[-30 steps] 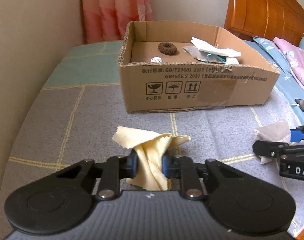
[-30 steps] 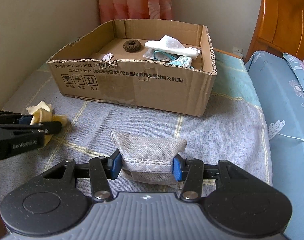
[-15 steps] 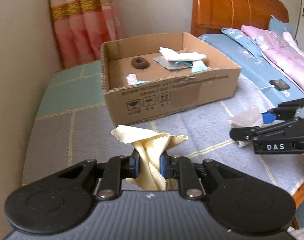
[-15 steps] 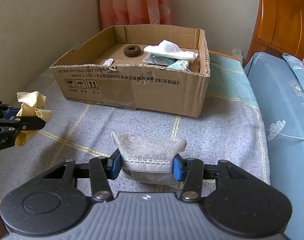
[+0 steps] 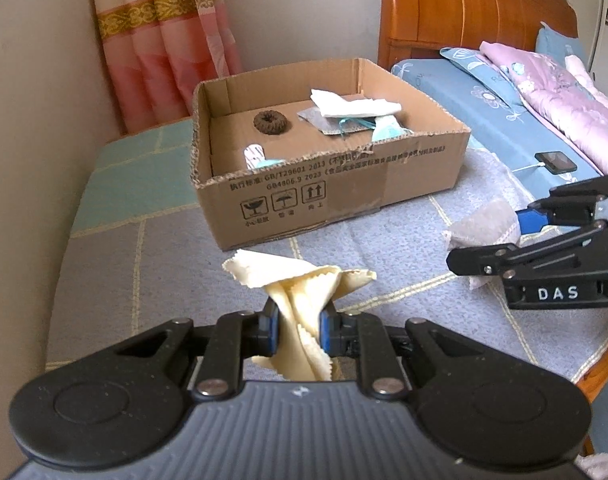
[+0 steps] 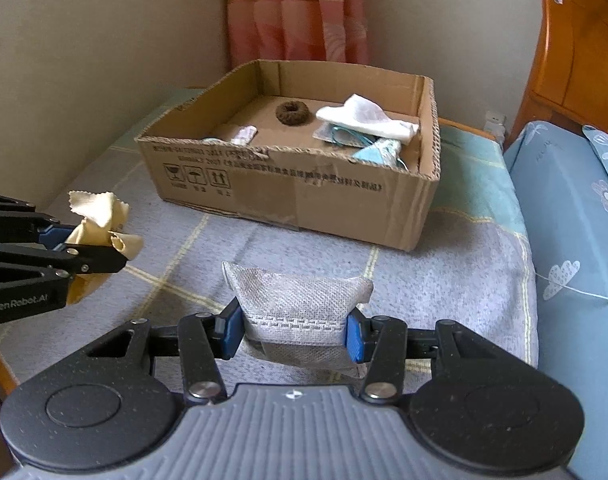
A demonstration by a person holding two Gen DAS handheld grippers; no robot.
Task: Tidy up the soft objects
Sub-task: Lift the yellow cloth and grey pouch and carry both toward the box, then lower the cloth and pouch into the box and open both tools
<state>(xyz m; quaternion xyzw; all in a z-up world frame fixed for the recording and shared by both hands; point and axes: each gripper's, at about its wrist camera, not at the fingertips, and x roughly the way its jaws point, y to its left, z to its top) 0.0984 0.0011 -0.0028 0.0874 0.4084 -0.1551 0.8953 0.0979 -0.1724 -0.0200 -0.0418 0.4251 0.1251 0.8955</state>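
Note:
My left gripper is shut on a crumpled pale yellow cloth, lifted above the grey blanket. The same cloth shows at the left of the right wrist view, in the left gripper. My right gripper is shut on a grey woven pouch; that pouch and the right gripper appear at the right of the left wrist view. Ahead stands an open cardboard box holding a brown scrunchie, a white cloth and several other soft items.
A wall and pink curtain lie left and behind the box. A bed with blue sheet, a phone on a cable and a wooden headboard are to the right. The bench's wooden edge runs near me.
The left gripper has risen with the yellow cloth and rolled, so the box now looks farther and tilted. The right gripper stays put, still gripping the pouch.

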